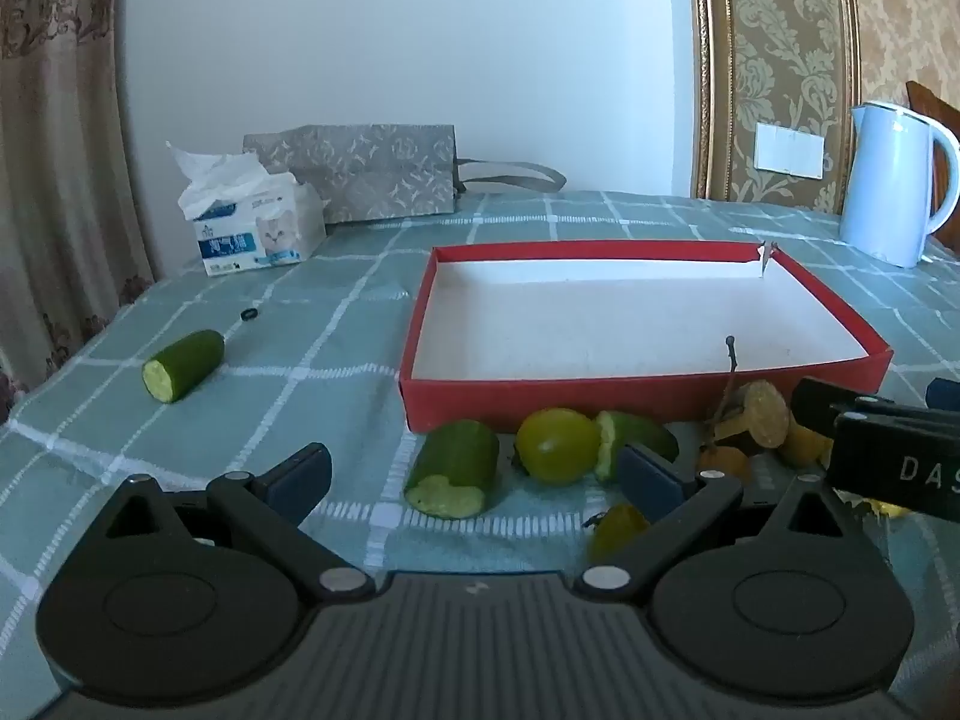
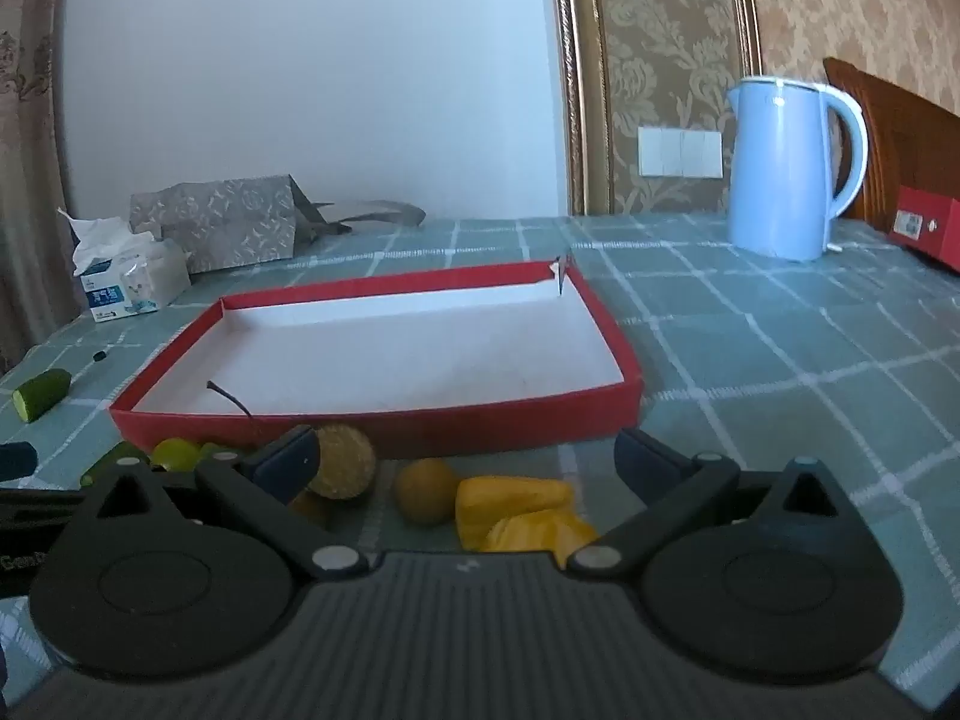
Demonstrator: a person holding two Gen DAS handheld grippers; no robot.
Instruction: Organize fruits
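So the worktop (image 1: 336, 324) has a soft teal checked cloth, and the shallow red cardboard box (image 1: 648, 402) with a plain white inside sits mid-table, one far corner torn. Fruit is bunched right against its near wall: a stubby cucumber chunk (image 1: 456, 468) with a bitten end, a smooth round green fruit (image 1: 555, 445), another cucumber bit (image 1: 636, 441) behind it, then a rough tan disc-shaped piece (image 2: 343, 461), a small brownish round one (image 2: 425, 489) and bumpy yellow wedges (image 2: 516, 510). A lone cucumber piece (image 1: 183, 365) lies well apart on the left. Left gripper (image 1: 474, 474) fingers are spread wide, holding nothing, straddling the cucumber chunk; right gripper (image 2: 468, 468) same deal, wide open over the yellow stuff. Tissue pack (image 1: 258, 228) and grey bag (image 1: 366, 174) sit at the back, blue kettle (image 2: 786, 174) far right. Lots of bare cloth right of the box.
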